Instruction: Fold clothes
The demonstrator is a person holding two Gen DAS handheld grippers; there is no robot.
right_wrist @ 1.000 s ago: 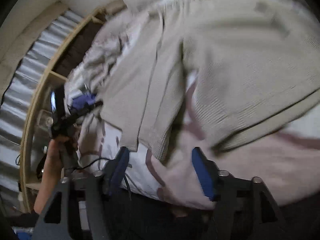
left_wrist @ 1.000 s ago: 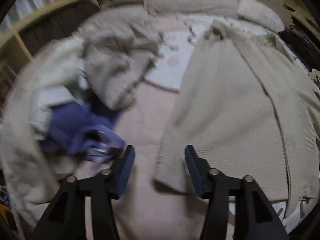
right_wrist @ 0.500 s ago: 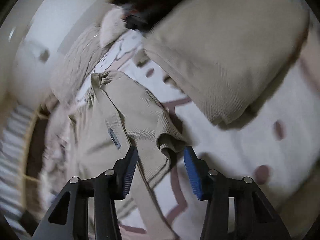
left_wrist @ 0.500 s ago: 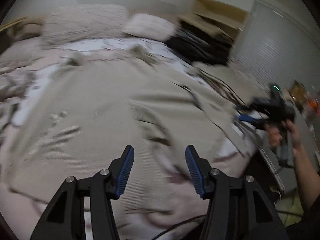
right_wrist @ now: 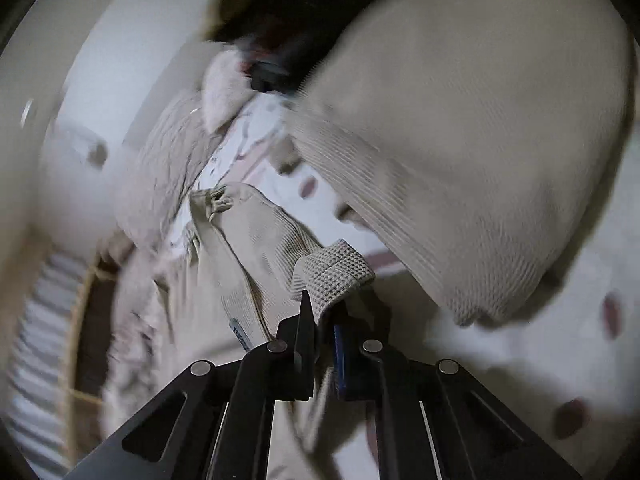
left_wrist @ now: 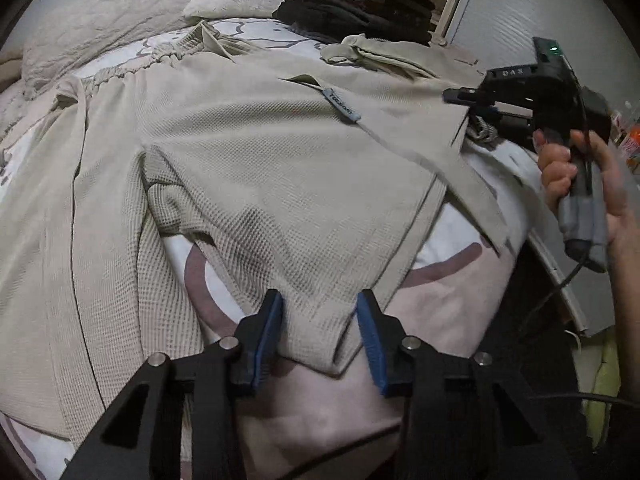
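A beige waffle-knit garment [left_wrist: 280, 152] with a drawstring waist lies spread on the bed. Its near hem corner [left_wrist: 320, 344] lies between the jaws of my left gripper [left_wrist: 320, 320], which are closing; the right pad stands a little off the cloth. My right gripper [right_wrist: 322, 320] is shut on a folded cuff [right_wrist: 336, 272] of the same garment [right_wrist: 248, 248]. In the left wrist view the right gripper [left_wrist: 460, 100] is at the garment's far right edge, held by a hand [left_wrist: 592, 184].
A stack of dark folded clothes [left_wrist: 360, 4] and two pillows [left_wrist: 112, 12] lie at the head of the bed. Another beige folded piece [right_wrist: 480, 140] lies beside the garment. The patterned sheet [left_wrist: 440, 300] ends at the bed's right edge, where a cable hangs.
The left gripper swung from the pile of loose clothes across to the garment's hem, and its jaws narrowed. The right gripper came down over the cuff and shut on it.
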